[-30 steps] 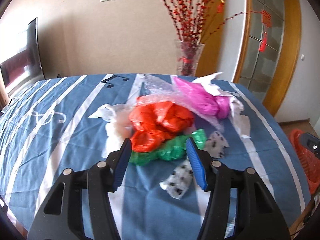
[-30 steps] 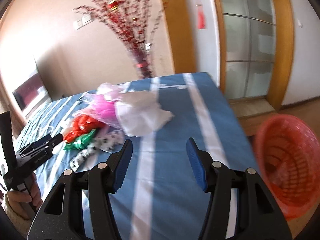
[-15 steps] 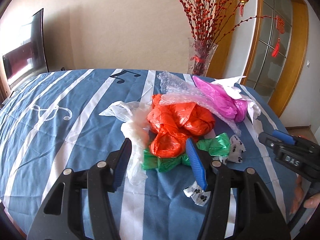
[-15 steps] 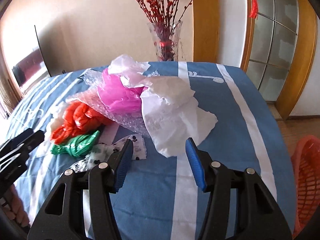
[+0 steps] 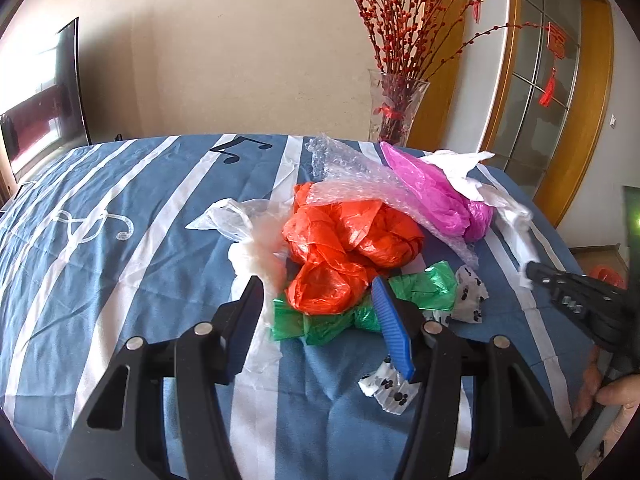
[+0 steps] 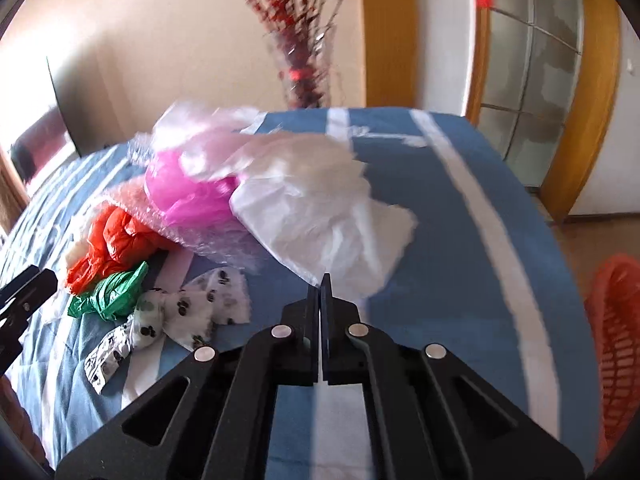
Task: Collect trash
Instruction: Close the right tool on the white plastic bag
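Observation:
A heap of plastic trash lies on the blue striped tablecloth: an orange bag, a green bag, a pink bag, bubble wrap, a clear bag, paw-print wrappers and a white bag. My left gripper is open, just short of the orange and green bags. My right gripper is shut at the near edge of the white bag; whether it pinches the bag I cannot tell. It also shows in the left wrist view.
An orange basket stands on the floor right of the table. A glass vase with red branches stands at the table's far edge. A TV is at the left, a glass door at the right.
My right gripper has closed its jaws and moved up to the white bag's near edge. My left gripper has edged closer to the orange and green bags, still open.

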A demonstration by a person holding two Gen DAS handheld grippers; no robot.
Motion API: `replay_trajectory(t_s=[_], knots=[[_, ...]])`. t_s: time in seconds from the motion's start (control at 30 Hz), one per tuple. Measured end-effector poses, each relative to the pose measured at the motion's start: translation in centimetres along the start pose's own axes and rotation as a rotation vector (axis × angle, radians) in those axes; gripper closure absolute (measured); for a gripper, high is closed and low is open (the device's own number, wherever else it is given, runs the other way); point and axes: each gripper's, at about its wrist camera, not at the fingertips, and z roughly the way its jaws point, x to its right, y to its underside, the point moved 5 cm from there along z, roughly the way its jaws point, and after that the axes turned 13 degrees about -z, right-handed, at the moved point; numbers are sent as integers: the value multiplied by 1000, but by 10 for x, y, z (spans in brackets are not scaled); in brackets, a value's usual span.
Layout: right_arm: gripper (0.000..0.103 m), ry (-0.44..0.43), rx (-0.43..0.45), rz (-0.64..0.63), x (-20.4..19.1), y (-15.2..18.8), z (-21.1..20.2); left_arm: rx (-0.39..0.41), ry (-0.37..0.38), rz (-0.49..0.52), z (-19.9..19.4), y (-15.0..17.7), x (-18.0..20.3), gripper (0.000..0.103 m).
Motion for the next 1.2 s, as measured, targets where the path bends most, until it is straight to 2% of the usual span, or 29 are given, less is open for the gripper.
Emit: replay_trajectory(t_s=[0.17, 0.4, 0.53, 0.63, 0.8, 0.87, 0.9, 1.0, 1.03, 1.2], knots=[[102, 41, 39, 85, 41, 20, -34, -3, 18, 10, -3, 4, 10, 47], [102, 120, 46, 179, 93, 49, -70, -15, 54, 41, -7, 12, 36, 47], [102, 187, 105, 241, 119, 55, -99, -5, 68, 61, -12, 14, 46, 47], [102, 165, 131, 254, 127, 51, -108, -3, 73, 69, -13, 15, 53, 47], [100, 83, 119, 207, 112, 42, -98, -10, 84, 74, -12, 17, 61, 47], [96, 32, 95, 202, 103, 40, -86, -10, 85, 80, -13, 18, 63, 47], [89, 9, 78, 206, 98, 39, -77, -10, 83, 84, -13, 18, 63, 47], [56, -35, 27, 210, 86, 37, -54, -8, 77, 85, -12, 17, 60, 47], [51, -33, 17, 205, 83, 36, -50, -7, 74, 83, -12, 17, 58, 47], [42, -10, -59, 172, 73, 34, -23, -10, 55, 67, -8, 14, 46, 47]])
